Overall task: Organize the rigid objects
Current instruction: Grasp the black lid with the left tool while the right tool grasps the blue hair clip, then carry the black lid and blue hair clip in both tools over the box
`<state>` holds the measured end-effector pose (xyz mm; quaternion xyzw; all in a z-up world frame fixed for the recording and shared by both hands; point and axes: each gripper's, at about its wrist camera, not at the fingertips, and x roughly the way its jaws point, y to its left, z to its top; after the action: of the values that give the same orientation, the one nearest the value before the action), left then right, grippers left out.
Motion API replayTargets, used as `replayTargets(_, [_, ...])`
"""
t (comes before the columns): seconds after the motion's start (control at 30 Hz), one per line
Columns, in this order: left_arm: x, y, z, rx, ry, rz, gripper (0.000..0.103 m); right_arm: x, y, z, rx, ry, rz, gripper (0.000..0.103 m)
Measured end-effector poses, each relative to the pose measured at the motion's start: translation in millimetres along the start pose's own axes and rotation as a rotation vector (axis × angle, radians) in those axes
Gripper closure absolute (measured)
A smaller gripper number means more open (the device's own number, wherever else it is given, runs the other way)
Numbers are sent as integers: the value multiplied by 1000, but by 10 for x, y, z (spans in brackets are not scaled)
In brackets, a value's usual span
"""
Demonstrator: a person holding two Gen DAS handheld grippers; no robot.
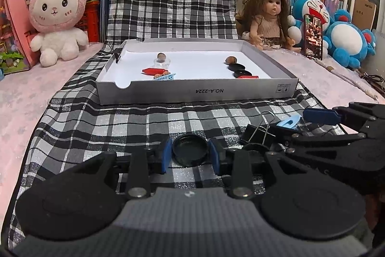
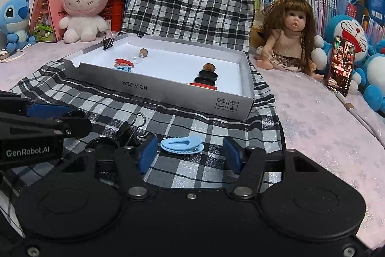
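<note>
My left gripper (image 1: pixel 190 155) has its blue pads against both sides of a round black lid (image 1: pixel 190 150), low over the checked cloth. My right gripper (image 2: pixel 189 155) is open around a light blue hair clip (image 2: pixel 181 145) lying on the cloth, with gaps on both sides. The left wrist view shows that clip (image 1: pixel 290 122) between the right gripper's fingers (image 1: pixel 320 116). A black binder clip (image 2: pixel 127 131) and a second black lid (image 2: pixel 101 142) lie between the two grippers. Beyond them stands a shallow grey box (image 1: pixel 197 93) holding red pieces, black lids, brown nuts, a glass jar and a blue clip.
A binder clip (image 2: pixel 108 42) is clamped on the box's far left rim. A pink bunny plush (image 1: pixel 57 13) sits at the back left, a doll (image 2: pixel 288 33) and a propped phone (image 2: pixel 340 64) at the back right, with blue plush toys (image 1: pixel 346 40) beside them. Pink cloth flanks the checked cloth.
</note>
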<state>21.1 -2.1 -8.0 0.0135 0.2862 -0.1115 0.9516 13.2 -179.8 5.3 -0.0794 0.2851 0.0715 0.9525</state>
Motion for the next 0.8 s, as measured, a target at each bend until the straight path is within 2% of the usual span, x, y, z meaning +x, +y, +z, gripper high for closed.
replayTargets(0.23, [13,-21,-27,4,-15,13,57,-6,14,-37,-5,-19,6,63])
replayTargets(0.3, [13,-15,-34,-5,-18,9,62,-14,29,-45,-12,-27,7,65])
replayTargets(0.33, [11,-11,-35,-14,-20,10,65,-15,33,-46,-13,-29,6,65])
replayTargets(0.57, [-11,-6,1,-34,-30,3,65,-38,-11,-36,24,-42,30,66])
replayTargets(0.8, [-14,31,192,-60,-46,2,65,-71,-138,118,69,-54,43,66])
